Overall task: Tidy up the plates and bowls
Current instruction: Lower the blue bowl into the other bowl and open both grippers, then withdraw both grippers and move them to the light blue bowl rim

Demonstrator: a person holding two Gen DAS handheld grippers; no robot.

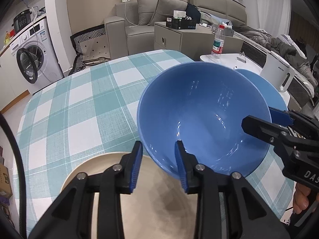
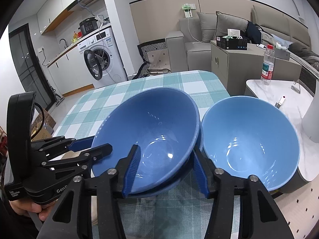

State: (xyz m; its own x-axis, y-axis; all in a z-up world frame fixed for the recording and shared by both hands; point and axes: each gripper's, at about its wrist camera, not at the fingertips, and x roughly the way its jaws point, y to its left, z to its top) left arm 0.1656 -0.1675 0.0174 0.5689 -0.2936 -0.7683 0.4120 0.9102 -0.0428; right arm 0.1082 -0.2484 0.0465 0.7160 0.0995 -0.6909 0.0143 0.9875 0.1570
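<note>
The dark blue bowl (image 2: pixel 151 131) sits nested in another on the checked table (image 1: pixel 79 107), both tongs (image 1: pixel 159 165) (image 2: pixel 165 169) parted around its rim (light blue bowl (image 2: pixel 251 141) and beige plate (image 1: pixel 151 195) unstacked).

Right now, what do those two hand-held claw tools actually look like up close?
Both are matte black plastic. The left gripper and right gripper each have two angular fingers studded with silver pivot bolts and tipped with ribbed blue pads. White lettering marks the bodies, only partly readable. A black cable loops from the left tool's upright black housing. No sleeves are visible.
</note>
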